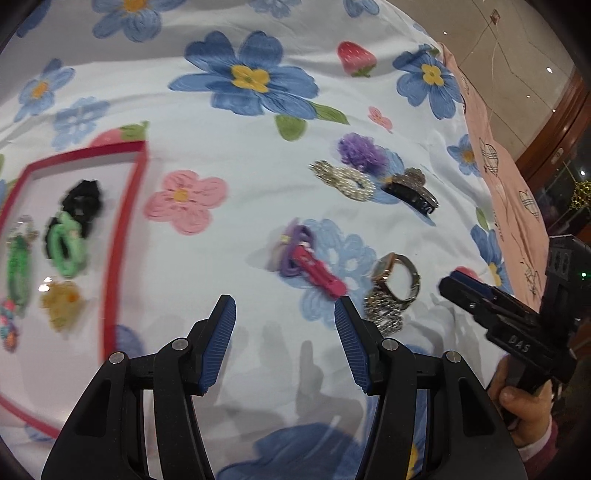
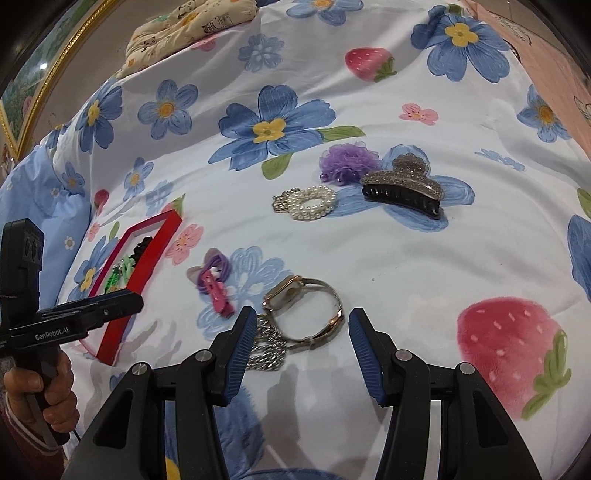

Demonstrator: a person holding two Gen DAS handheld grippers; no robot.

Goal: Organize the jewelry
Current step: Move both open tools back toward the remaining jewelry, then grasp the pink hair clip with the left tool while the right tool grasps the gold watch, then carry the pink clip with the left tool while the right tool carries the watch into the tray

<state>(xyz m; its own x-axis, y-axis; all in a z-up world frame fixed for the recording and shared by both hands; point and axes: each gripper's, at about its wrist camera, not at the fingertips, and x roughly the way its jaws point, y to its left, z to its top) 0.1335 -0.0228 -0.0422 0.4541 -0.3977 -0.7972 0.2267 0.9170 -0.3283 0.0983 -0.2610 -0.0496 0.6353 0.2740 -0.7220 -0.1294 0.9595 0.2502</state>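
Loose pieces lie on a flowered bedsheet (image 2: 406, 258): a metal watch (image 2: 282, 295) (image 1: 395, 284), a pink clip with a purple hair tie (image 2: 219, 291) (image 1: 314, 267), a pearl bracelet (image 2: 308, 203) (image 1: 347, 181), a purple pompom tie (image 2: 347, 158) (image 1: 362, 149) and a glittery claw clip (image 2: 402, 192) (image 1: 410, 194). A red-rimmed tray (image 1: 122, 236) (image 2: 147, 258) holds black, green and yellow hair ties. My left gripper (image 1: 284, 308) (image 2: 133, 299) hovers open between the tray and the pink clip, nothing in it. My right gripper (image 2: 303, 315) (image 1: 452, 282) is open just before the watch, its pads apart from it.
A patterned pillow (image 2: 184, 22) lies at the bed's far left, below a gold-framed picture (image 2: 22, 92). A pink sheet (image 1: 498, 166) drapes the bed's right edge, with tiled floor beyond. A person's hand (image 1: 524, 410) (image 2: 40, 387) grips each handle.
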